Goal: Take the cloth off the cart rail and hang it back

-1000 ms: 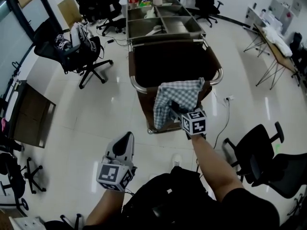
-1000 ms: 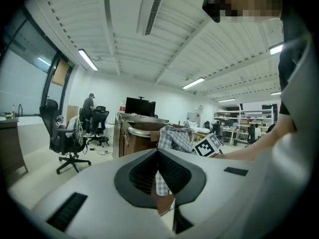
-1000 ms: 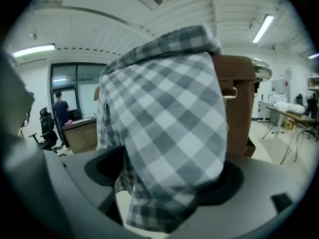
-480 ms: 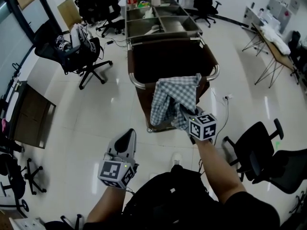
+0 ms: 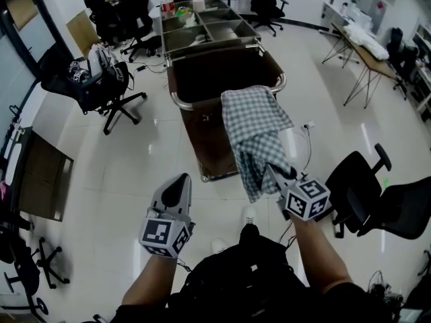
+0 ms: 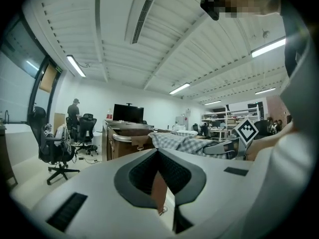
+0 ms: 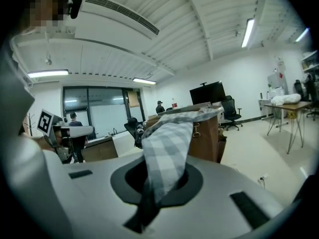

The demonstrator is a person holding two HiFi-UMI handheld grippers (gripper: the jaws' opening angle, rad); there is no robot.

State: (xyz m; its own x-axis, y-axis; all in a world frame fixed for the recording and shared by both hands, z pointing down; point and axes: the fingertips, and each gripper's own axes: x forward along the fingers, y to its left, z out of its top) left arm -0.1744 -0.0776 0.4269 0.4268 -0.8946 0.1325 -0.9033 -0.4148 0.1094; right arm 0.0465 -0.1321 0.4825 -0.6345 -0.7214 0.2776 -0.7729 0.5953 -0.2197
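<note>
A grey-and-white checked cloth [image 5: 258, 132] stretches from the right part of the cart's chrome rail [image 5: 180, 103] down toward me. Its far end still lies over the rail. My right gripper [image 5: 277, 179] is shut on the cloth's near end, lifted off the brown cart [image 5: 210, 150]. In the right gripper view the cloth [image 7: 167, 141] runs out of the closed jaws of the right gripper [image 7: 160, 176] toward the cart. My left gripper [image 5: 178, 188] hangs lower left of the cart, shut and holding nothing. In the left gripper view the left gripper [image 6: 158, 150] points at the cart side.
Metal tray compartments [image 5: 202, 29] sit at the cart's far end. Black office chairs stand at left [image 5: 94, 86] and right [image 5: 363, 194]. A folding table [image 5: 367, 46] is at far right, a dark panel [image 5: 37, 173] lies at left, and a floor socket [image 5: 308, 124] with cable is by the cart.
My right gripper has pulled back toward me and rightward with the cloth's lower end, drawing the cloth out long from the rail. The left gripper shifted only slightly.
</note>
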